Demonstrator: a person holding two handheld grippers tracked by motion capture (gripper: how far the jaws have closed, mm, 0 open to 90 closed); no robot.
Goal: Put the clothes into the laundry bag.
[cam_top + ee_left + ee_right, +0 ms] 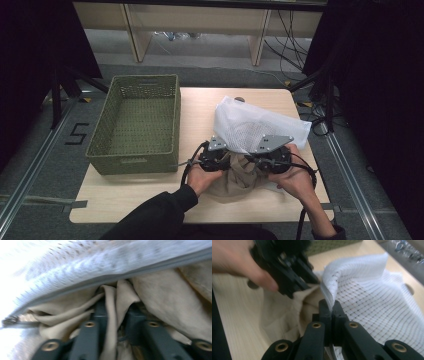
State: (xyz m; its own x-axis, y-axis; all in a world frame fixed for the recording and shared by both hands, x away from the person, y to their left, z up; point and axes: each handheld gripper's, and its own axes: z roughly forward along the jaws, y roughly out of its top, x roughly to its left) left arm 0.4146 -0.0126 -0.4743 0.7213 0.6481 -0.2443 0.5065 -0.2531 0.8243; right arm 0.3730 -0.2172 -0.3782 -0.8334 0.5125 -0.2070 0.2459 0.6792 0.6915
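A white mesh bag (252, 125) lies on the right half of the wooden table (130, 197), with a beige cloth (235, 181) bunched at its near opening. My left gripper (216, 158) is shut on a fold of the beige cloth (162, 302), just under the bag's grey zipper edge (120, 275). My right gripper (274, 159) is shut on the rim of the mesh bag (374, 302) and holds that edge up. In the right gripper view the left gripper (294, 277) and the hand on it sit close at the upper left, over the beige cloth (287, 315).
A green woven basket (135, 162) stands on the left half of the table, a strip of its wall (329, 246) behind the left gripper. A zipper pull (8, 321) hangs at the bag's edge. Beyond the table are shelving legs and cables on the floor.
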